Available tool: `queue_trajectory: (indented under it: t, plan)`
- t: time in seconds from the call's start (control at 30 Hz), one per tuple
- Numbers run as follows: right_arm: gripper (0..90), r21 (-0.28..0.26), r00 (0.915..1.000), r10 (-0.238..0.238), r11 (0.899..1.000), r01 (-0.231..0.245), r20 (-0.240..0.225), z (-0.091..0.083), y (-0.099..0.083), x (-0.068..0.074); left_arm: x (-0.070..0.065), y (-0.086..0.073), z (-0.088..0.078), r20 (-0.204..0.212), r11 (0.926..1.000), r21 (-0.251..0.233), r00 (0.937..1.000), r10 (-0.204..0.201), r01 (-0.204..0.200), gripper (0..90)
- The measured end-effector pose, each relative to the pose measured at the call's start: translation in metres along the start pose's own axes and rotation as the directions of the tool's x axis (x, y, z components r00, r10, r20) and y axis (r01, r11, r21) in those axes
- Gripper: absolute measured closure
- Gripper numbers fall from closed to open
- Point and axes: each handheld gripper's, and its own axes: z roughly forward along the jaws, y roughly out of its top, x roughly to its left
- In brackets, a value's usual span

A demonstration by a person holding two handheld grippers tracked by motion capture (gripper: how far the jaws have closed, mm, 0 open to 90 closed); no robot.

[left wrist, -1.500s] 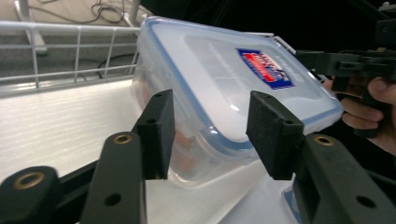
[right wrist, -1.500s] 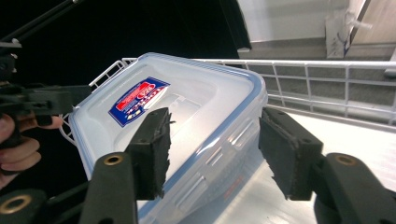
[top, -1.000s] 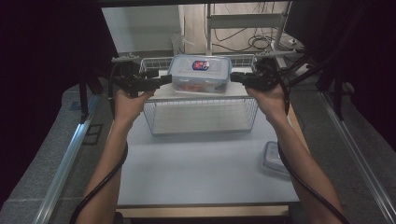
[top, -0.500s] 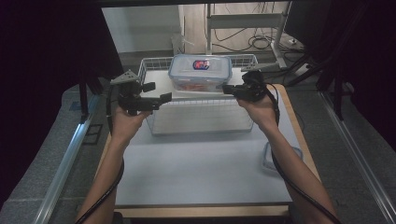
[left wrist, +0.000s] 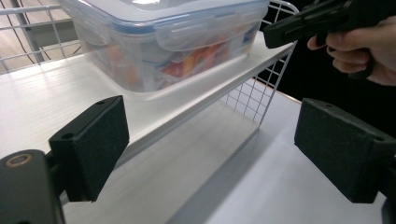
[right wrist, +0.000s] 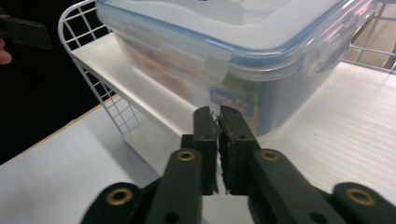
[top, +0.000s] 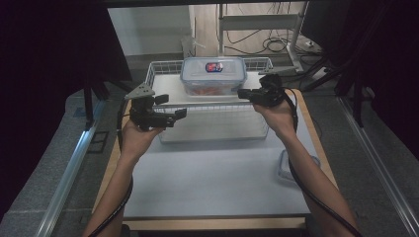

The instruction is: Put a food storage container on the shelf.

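I have a clear plastic food box (top: 213, 76) sitting on the white upper shelf (top: 168, 89) of a wire rack (top: 212, 123), between my two grippers and touched by neither. My left gripper (top: 175, 115) hangs off the shelf's left front corner; its jaws have just been opening and now stand wide with nothing between them. My right gripper (top: 243, 93) is clenched on nothing, tips just beside the box's right end.

I judge the box rigid and smooth-walled, so fairly slippery under the pads, and moderately heavy given the packets inside. I would take it by both short ends at once, under the rim where the latch tabs (right wrist: 215, 67) give the pads an edge to catch on, rather than on the flat walls.

It has a blue-edged snap lid (right wrist: 243, 28) and orange and red wrappers (left wrist: 196, 63) showing through; a small label (top: 214, 66) sits on top, too blurred to read, I think.
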Motion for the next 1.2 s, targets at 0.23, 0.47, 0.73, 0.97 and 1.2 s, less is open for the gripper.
queue_trajectory:
  t: [0.23,0.47,0.73,0.97,1.2]
  plan:
    - [62.0,-0.013,0.9992,-0.039,0.999,0.039,-0.012,-0.013,-0.013,0.015,-0.022,-0.016,-0.001,0.007,0.9991,0.021,0.9994,0.035,-0.035,7.4]
    - [42.7,0.016,0.9981,-0.062,0.998,0.062,-0.005,-0.024,-0.041,0.031,-0.036,-0.043,-0.004,0.036,0.9988,0.045,0.9992,0.018,-0.019,6.1]
    - [24.5,0.058,0.9957,-0.090,0.994,0.091,-0.020,-0.031,-0.077,0.045,-0.046,-0.072,-0.012,0.010,0.9985,0.055,0.9999,0.007,-0.008,4.1]
    - [14.1,0.050,0.9952,-0.093,0.994,0.094,-0.032,-0.034,-0.107,0.049,-0.056,-0.102,-0.014,-0.037,0.9951,0.096,0.9990,0.026,-0.022,3.7]
    - [9.9,0.038,0.9943,-0.106,0.994,0.106,-0.014,-0.036,-0.140,0.053,-0.065,-0.138,-0.011,-0.066,0.9897,0.139,0.9969,0.044,-0.035,3.2]
